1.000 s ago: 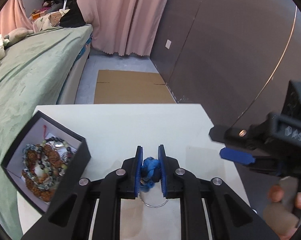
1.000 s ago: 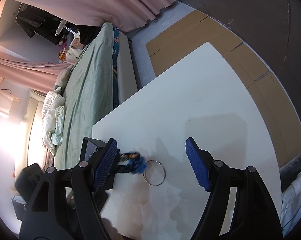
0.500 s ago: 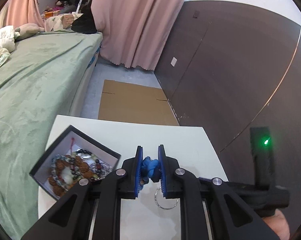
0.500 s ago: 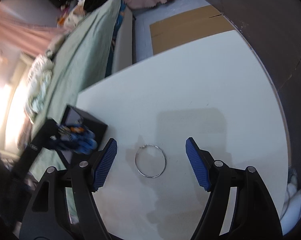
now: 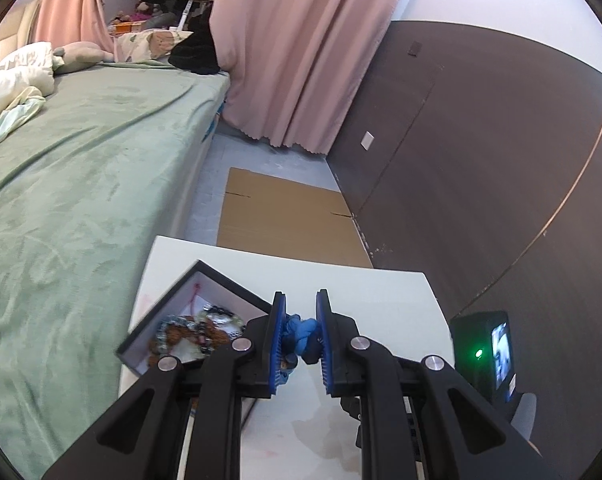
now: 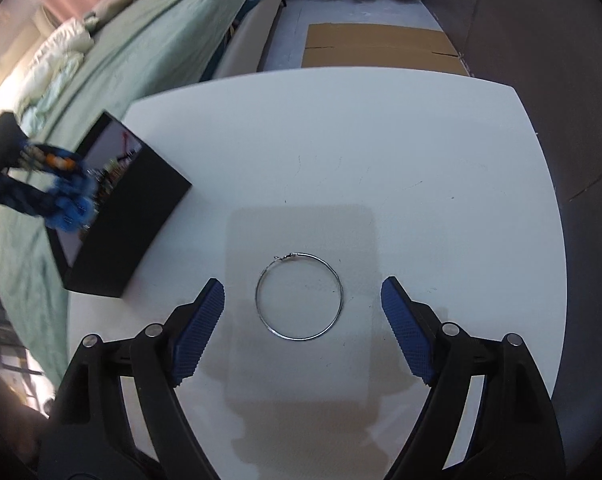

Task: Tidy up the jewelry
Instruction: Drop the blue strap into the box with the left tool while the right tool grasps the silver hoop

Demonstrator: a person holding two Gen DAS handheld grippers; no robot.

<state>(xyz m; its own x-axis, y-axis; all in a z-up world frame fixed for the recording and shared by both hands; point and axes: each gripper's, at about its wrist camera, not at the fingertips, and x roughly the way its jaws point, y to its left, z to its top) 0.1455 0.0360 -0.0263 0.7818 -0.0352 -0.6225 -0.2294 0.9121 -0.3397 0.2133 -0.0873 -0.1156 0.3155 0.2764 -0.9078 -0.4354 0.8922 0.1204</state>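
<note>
My left gripper (image 5: 300, 330) is shut on a blue fabric piece (image 5: 303, 332) and holds it in the air beside the right edge of a black jewelry box (image 5: 193, 280). The box holds several beaded bracelets (image 5: 189, 330). In the right wrist view the left gripper (image 6: 67, 210) appears blurred over the box (image 6: 133, 220). My right gripper (image 6: 303, 312) is open and empty, its fingers on either side of a thin silver hoop (image 6: 299, 296) that lies flat on the white table (image 6: 381, 140).
A bed with a green cover (image 5: 73, 168) runs along the table's left side. Flattened cardboard (image 5: 285, 216) lies on the floor beyond the far edge. A dark wall (image 5: 481, 160) stands to the right. A small device with a green light (image 5: 485, 354) sits at the right.
My left gripper has lifted the blue piece off the table and carried it left to the box. My right gripper has swung to face the hoop squarely and stays open.
</note>
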